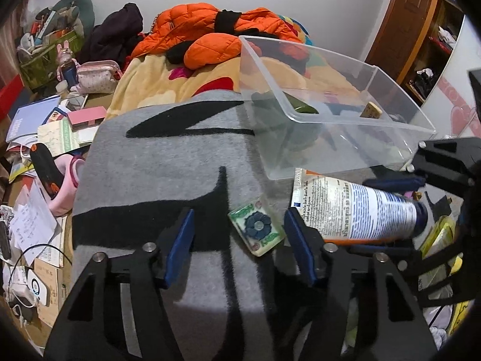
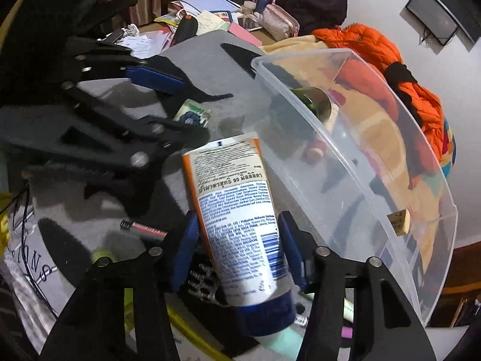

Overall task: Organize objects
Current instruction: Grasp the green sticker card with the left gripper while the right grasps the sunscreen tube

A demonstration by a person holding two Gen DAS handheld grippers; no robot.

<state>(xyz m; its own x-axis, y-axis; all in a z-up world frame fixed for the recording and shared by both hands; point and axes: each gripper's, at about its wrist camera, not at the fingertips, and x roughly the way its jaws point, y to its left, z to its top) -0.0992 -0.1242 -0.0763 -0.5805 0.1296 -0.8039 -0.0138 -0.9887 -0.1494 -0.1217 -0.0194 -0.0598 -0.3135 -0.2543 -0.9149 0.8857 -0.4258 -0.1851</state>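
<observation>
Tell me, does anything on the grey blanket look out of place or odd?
Nothing looks spilled or damaged. The mahjong tile lies askew on the grey blanket, between the open left tongs, outside the clear bin. The right tongs straddle the cream tube; contact is unclear.

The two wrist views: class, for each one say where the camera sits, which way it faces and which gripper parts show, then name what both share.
Left wrist: sits behind the left gripper, facing across the grey mat toward the bed; its blue-padded fingers flank the mahjong tile.
Right wrist: sits behind the right gripper, facing the clear bin; its fingers flank the tube.
Shared: tile, tube, bin, mat, orange jacket, and each other's gripper.
</observation>
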